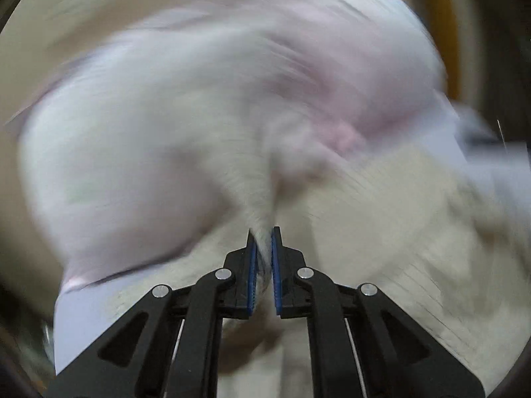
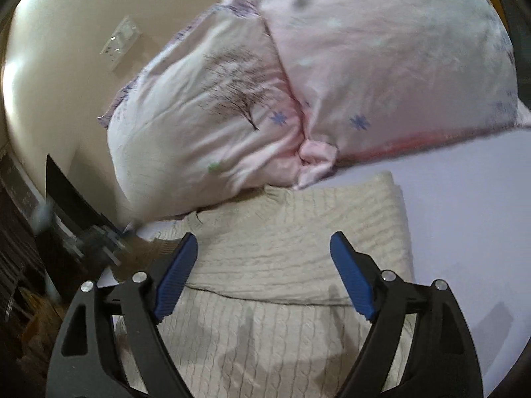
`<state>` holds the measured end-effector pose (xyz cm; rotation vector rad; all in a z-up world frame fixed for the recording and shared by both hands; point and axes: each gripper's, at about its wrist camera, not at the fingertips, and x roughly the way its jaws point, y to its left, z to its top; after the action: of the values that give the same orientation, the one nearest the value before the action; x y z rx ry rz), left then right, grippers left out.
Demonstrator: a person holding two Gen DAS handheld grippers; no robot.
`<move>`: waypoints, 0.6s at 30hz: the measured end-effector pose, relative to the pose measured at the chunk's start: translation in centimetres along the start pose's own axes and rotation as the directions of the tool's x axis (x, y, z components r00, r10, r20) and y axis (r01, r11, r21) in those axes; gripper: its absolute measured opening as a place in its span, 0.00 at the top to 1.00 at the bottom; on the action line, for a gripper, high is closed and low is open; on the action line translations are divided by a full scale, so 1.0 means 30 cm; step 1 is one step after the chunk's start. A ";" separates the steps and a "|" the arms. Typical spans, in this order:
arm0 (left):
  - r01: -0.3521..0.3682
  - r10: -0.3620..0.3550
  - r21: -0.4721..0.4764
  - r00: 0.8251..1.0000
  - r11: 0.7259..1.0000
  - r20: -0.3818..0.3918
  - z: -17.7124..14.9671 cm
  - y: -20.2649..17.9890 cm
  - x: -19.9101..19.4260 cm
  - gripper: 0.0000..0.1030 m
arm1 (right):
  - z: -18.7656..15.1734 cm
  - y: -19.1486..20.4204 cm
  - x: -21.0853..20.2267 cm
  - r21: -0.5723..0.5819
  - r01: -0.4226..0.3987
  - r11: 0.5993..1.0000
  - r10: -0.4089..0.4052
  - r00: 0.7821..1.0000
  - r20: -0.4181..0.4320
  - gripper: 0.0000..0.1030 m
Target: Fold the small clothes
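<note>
A cream cable-knit sweater [image 2: 292,248] lies on a pale lilac bed sheet [image 2: 464,225], partly folded with one layer over another. My right gripper [image 2: 264,242] is open and empty, just above the sweater's middle. In the blurred left wrist view, my left gripper [image 1: 264,235] is shut on a pinched fold of the cream sweater [image 1: 262,205] and holds it lifted. The rest of the sweater [image 1: 381,215] spreads to the right below it. The other gripper also shows, blurred, at the left of the right wrist view [image 2: 99,235].
Two pink flower-print pillows [image 2: 205,126] [image 2: 398,49] lie just beyond the sweater, against a cream wall [image 2: 66,33] with a socket plate [image 2: 121,41]. Dark furniture and clutter [image 2: 23,265] stand off the bed's left edge.
</note>
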<state>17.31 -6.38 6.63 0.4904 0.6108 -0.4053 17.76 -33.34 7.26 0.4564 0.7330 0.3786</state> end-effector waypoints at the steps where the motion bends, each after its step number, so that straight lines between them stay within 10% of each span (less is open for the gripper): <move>1: 0.018 -0.016 0.060 0.999 0.998 -0.030 -0.012 -0.076 0.037 0.91 | -0.005 -0.016 -0.011 0.012 0.006 1.000 -0.006 1.000 -0.005 0.21; 5: 0.058 -0.058 -0.059 0.998 0.997 0.001 -0.076 -0.020 -0.034 0.86 | -0.030 -0.078 -0.077 0.013 0.056 0.998 -0.056 0.998 0.000 0.21; 9: 0.029 -0.033 -0.322 0.999 0.946 -0.008 -0.232 0.207 -0.177 0.51 | -0.074 -0.155 -0.096 0.082 0.042 0.996 -0.037 0.998 -0.054 0.22; 16: 0.110 -0.174 -0.698 0.985 0.708 -0.021 -0.596 0.400 -0.352 0.48 | -0.008 -0.062 0.051 -0.015 0.049 0.999 -0.051 0.990 -0.132 0.50; 18: 0.136 -0.194 -0.716 0.981 0.685 0.002 -0.643 0.379 -0.389 0.45 | 0.008 -0.047 0.112 -0.061 0.122 0.991 -0.131 0.977 -0.167 0.65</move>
<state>5.70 15.86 3.78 -0.3142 0.8337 -0.2866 20.47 -32.96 4.84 0.3300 0.9126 0.3184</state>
